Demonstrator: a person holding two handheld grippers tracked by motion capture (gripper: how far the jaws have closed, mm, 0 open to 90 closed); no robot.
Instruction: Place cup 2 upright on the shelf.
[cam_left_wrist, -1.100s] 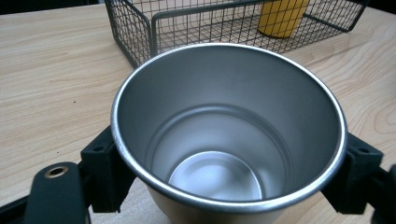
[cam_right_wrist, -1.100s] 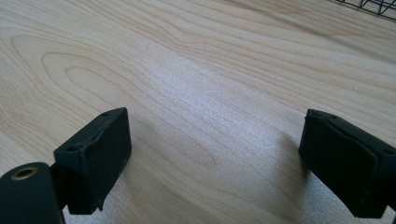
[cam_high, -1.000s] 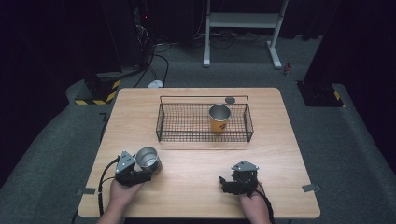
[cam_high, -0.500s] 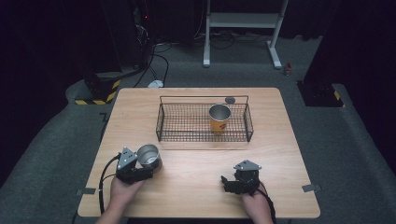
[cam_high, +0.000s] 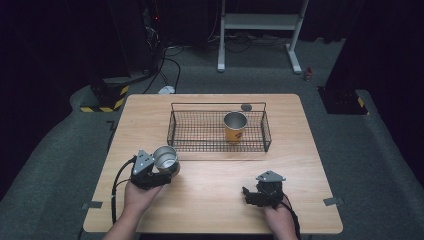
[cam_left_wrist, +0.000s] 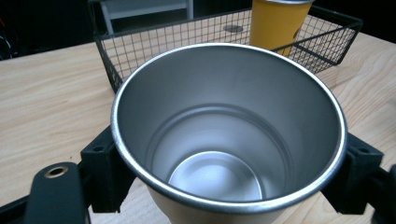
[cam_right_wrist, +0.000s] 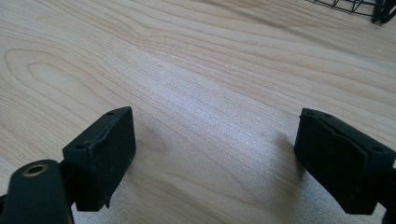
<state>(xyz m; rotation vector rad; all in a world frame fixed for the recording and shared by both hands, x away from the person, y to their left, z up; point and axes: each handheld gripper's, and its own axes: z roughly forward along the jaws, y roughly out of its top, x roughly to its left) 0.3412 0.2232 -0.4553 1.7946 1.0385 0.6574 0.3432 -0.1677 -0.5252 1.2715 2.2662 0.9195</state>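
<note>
My left gripper (cam_high: 161, 169) is shut on a bare steel cup (cam_high: 165, 158) at the table's front left, with the cup's open mouth up. In the left gripper view the cup (cam_left_wrist: 229, 140) sits between the two black fingers (cam_left_wrist: 105, 172), empty inside. A yellow cup with a steel rim (cam_high: 235, 127) stands upright in the black wire basket (cam_high: 172, 132), right of its middle. That yellow cup (cam_left_wrist: 278, 23) shows beyond the held one. My right gripper (cam_high: 248, 194) rests low at the front right, open. Between its pads (cam_right_wrist: 100, 156) there is only bare wood.
The wire basket (cam_left_wrist: 107, 60) stands across the middle of the wooden table (cam_high: 210, 175). A small dark disc (cam_high: 246, 107) lies just behind it. Beyond the table are grey floor, cables and a white frame (cam_high: 260, 22).
The left gripper has carried the steel cup a little forward and to the right, toward the basket. The right gripper has barely shifted.
</note>
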